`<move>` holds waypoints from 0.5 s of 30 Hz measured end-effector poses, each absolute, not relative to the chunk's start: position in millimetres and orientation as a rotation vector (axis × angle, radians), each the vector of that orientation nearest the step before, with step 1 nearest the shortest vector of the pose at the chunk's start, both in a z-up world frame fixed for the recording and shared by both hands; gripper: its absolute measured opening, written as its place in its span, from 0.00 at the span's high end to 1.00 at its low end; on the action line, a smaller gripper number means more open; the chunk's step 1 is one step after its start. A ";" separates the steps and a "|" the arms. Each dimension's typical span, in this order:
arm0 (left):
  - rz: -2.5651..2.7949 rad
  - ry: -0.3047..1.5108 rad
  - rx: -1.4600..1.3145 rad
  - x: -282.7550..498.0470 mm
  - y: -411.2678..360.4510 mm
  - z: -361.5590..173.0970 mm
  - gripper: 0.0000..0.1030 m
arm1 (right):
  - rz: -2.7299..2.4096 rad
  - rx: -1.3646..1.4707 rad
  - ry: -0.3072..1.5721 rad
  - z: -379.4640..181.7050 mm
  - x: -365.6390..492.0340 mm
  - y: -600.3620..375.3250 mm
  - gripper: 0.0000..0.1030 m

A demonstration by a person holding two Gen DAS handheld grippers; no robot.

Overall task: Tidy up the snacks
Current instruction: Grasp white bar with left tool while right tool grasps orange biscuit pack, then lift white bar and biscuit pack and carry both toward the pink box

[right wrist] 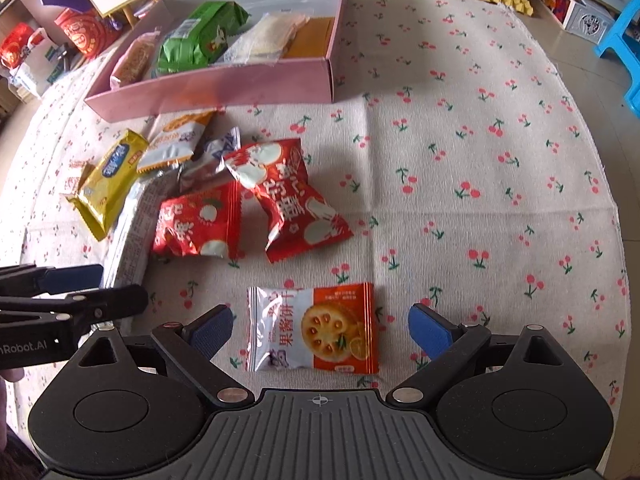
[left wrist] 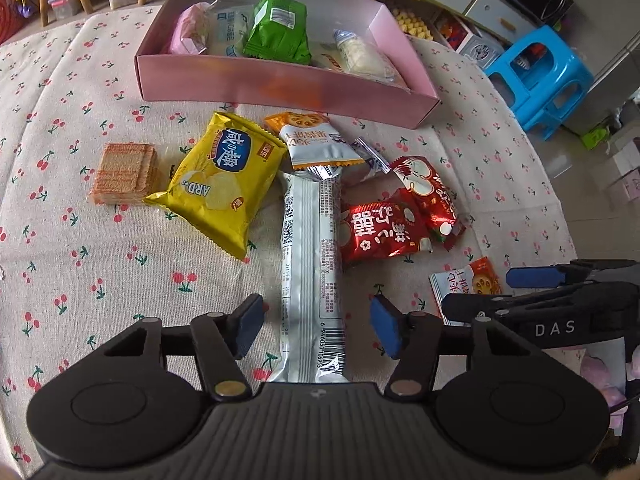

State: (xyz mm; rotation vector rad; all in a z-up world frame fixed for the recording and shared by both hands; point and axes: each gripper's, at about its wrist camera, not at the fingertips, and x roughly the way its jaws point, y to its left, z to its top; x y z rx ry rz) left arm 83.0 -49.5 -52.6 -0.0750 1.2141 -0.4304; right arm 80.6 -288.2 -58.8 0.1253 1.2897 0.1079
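Observation:
My left gripper (left wrist: 316, 330) points down over a long silver packet (left wrist: 310, 240) that lies between its blue pads. There are gaps on both sides, so the jaws are open. My right gripper (right wrist: 320, 334) is open around an orange-and-white biscuit packet (right wrist: 316, 330), with neither pad touching it. Further back lie a yellow chip bag (left wrist: 224, 184), a wafer pack (left wrist: 124, 176), a second biscuit packet (left wrist: 308, 144) and two red packets (right wrist: 196, 228) (right wrist: 292, 196). The pink box (left wrist: 280, 84) behind them holds a green bag (left wrist: 280, 28) and other snacks.
Everything lies on a cherry-print cloth (right wrist: 480, 160), which has bare room to the right of the pile. A blue plastic stool (left wrist: 536, 76) stands off the cloth at the right. Cabinets and storage bins line the back.

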 end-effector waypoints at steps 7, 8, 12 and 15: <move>-0.430 1.198 -0.018 79.6 -56.4 -55.2 0.62 | 0.113 0.026 1.294 -63.8 75.1 -271.6 0.06; -0.429 1.195 -0.012 79.3 -56.9 -55.5 0.63 | 0.113 0.011 1.294 -64.5 74.9 -268.5 0.06; -0.411 1.182 -0.004 79.4 -54.9 -55.2 0.71 | 0.115 -0.030 1.279 -64.6 73.4 -260.1 0.06; -0.406 1.179 -0.012 79.3 -52.1 -54.5 0.72 | 0.112 -0.038 1.274 -63.1 74.9 -257.6 0.07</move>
